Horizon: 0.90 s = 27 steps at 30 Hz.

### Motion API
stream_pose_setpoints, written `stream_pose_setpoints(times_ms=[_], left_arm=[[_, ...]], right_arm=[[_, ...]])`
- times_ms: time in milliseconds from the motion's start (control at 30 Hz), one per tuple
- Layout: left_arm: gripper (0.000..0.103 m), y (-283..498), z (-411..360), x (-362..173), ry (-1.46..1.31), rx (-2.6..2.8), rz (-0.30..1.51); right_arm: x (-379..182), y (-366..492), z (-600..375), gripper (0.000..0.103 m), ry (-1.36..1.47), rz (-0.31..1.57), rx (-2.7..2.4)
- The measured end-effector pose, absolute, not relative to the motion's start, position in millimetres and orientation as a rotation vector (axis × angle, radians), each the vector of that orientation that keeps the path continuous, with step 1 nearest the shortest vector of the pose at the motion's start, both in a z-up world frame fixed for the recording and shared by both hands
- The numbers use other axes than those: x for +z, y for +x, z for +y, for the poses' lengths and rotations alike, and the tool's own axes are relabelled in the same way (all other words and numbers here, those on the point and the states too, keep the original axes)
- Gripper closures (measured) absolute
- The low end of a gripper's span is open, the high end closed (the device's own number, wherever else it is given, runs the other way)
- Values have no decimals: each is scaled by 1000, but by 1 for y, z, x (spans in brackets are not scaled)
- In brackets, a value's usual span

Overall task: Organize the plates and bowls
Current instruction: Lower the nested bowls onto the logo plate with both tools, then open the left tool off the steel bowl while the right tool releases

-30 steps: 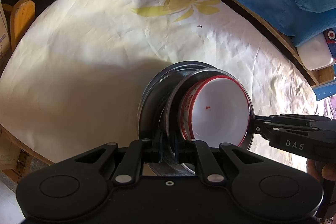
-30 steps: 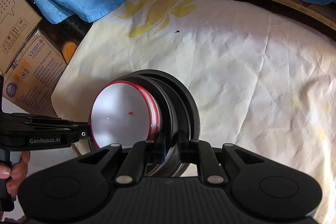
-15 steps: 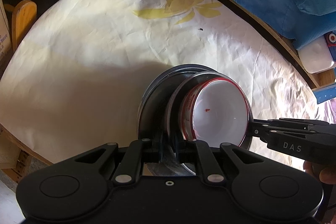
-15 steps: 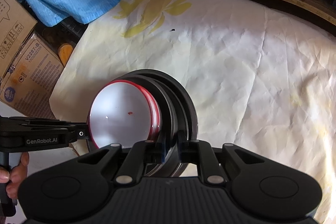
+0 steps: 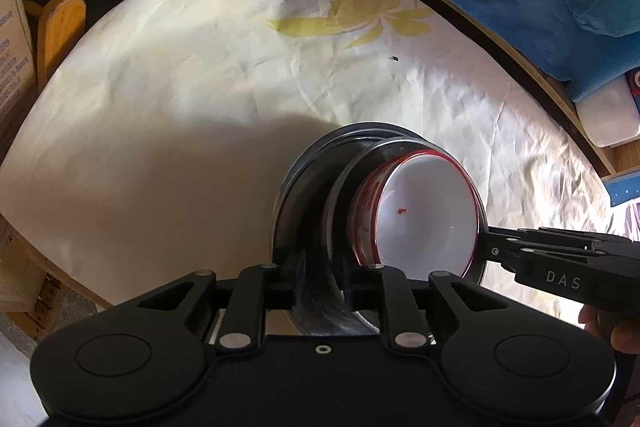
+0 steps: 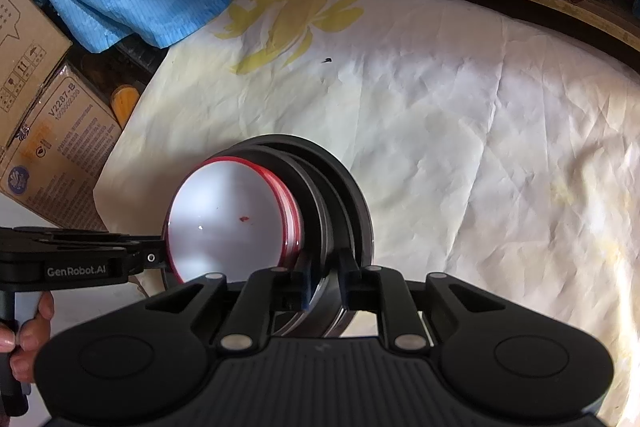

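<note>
The round table under the cream cloth [image 5: 200, 107] is filling most of both views. The stack of steel dishes [image 5: 304, 211] is sitting on it at lower centre of each frame, just ahead of the claws and well apart from the blue sheet and the snack bag along the top edge.

The white bowl [image 5: 432, 219] with the red rim is nesting in the top steel dish. It is looking seated and level enough, so the step in hand is probably the letting go of a finished stack.

The left gripper [image 5: 322, 279] is straddling the steel rim at bottom centre of its own view. Its jaws are opening, with the rim between them, and the pads are no longer looking pressed on the metal. The right gripper [image 6: 326, 279] is sitting narrow on the opposite rim, pinching the steel edge and steadying the pile.

Doing this well is likely meaning:
- The left claw is widening until both pads are clear of the rim before it is backing away, so no pad is dragging the dishes sideways.
- The right claw is keeping its pinch until the left one is free, then easing off slowly, since smooth nested steel may be sliding on the wrinkled cloth.
- Both claws are withdrawing along their own lines rather than sweeping across the white bowl.
</note>
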State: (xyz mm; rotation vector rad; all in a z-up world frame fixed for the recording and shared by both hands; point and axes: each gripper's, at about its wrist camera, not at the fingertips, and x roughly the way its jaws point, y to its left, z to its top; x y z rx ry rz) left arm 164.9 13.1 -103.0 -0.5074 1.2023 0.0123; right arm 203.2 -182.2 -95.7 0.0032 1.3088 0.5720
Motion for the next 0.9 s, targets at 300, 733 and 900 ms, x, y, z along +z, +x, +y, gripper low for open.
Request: stream_pose_setpoints(times_ms=[300,733,900], left_arm=[[78,163,12,-100,-483,31,1196],[73,156,8,-94,-457,55,1176],[63,154,5,-90,-431,67,1167]], right_arm=[[-94,202,-187,85,30,1294,565],[-89,198,-196,64,28,1264,537],[-88,195,-198,53,41,1252,527]])
